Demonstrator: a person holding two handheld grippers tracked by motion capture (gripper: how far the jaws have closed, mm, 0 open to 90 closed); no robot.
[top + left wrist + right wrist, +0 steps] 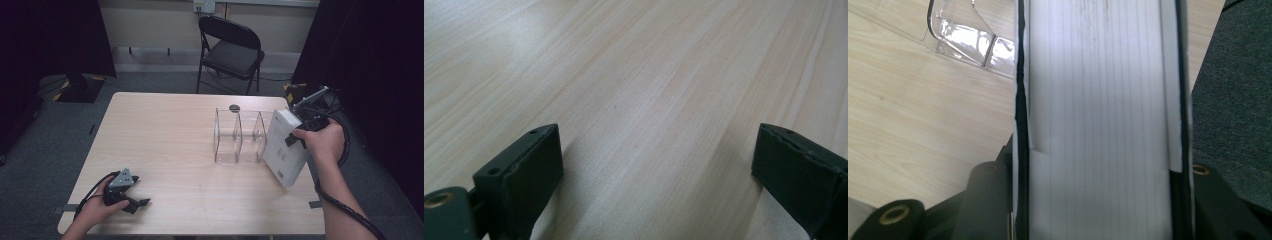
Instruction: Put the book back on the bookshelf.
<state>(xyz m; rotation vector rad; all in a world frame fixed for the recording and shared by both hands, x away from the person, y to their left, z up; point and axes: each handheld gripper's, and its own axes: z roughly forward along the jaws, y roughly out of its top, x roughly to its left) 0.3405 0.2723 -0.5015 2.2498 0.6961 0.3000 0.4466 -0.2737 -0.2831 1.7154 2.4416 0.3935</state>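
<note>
Left claw [141,202] spread over the table [180,150]; right claw [295,137] pinches a white book [282,150].

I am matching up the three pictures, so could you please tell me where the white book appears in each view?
High view: the white book stands tilted at the table's right edge, held by the right gripper, beside the clear plastic organizer.
Left gripper view: it looks down on bare wooden table, away from the book.
Right gripper view: the book's page edge runs up the middle between the jaws.
Shared landmark: the clear plastic organizer, upper left in the right gripper view.
</note>
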